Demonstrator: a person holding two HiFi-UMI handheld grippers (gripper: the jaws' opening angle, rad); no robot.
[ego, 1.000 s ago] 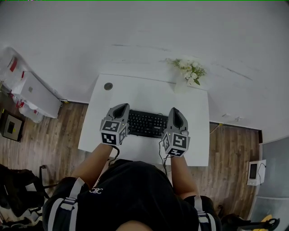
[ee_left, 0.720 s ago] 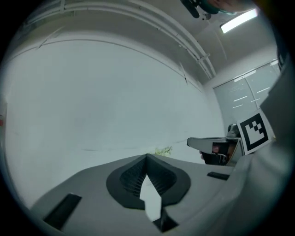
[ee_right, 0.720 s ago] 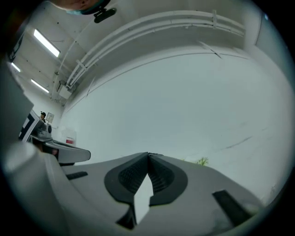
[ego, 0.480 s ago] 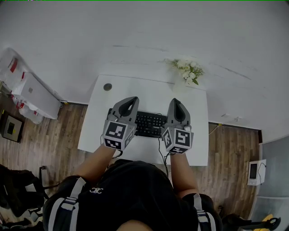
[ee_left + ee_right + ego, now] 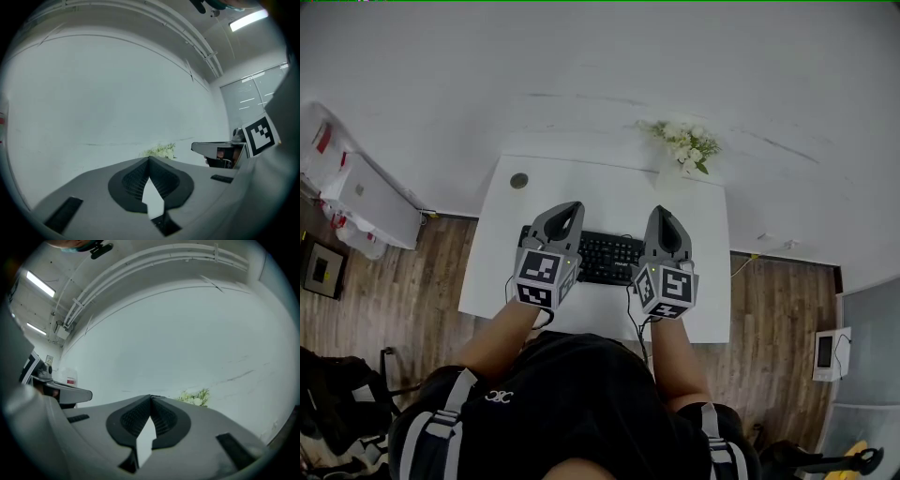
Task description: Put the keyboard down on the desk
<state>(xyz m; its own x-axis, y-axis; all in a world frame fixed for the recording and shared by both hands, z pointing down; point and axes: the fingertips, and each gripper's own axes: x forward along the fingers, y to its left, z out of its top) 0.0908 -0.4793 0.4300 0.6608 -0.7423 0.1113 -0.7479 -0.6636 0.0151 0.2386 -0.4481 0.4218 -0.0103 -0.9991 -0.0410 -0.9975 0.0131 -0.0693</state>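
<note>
The black keyboard (image 5: 607, 255) lies flat on the white desk (image 5: 600, 187), and the grippers above it hide both its ends. My left gripper (image 5: 565, 208) is raised over the keyboard's left end, shut and empty. My right gripper (image 5: 664, 212) hovers over the right end, also shut with nothing in it. In the left gripper view the jaws (image 5: 149, 158) meet at their tips and point at the white wall. The right gripper view shows the same closed tips (image 5: 151, 397). A dark cable (image 5: 630, 305) runs from the keyboard toward the person.
A vase of white flowers (image 5: 682, 142) stands at the desk's far right corner. A small round object (image 5: 518, 181) sits at the far left corner. White boxes (image 5: 358, 199) lie on the wood floor to the left, and a small device (image 5: 825, 354) to the right.
Both grippers have lifted up and away from the keyboard's ends and tilted toward the wall. The keyboard stays on the desk.
</note>
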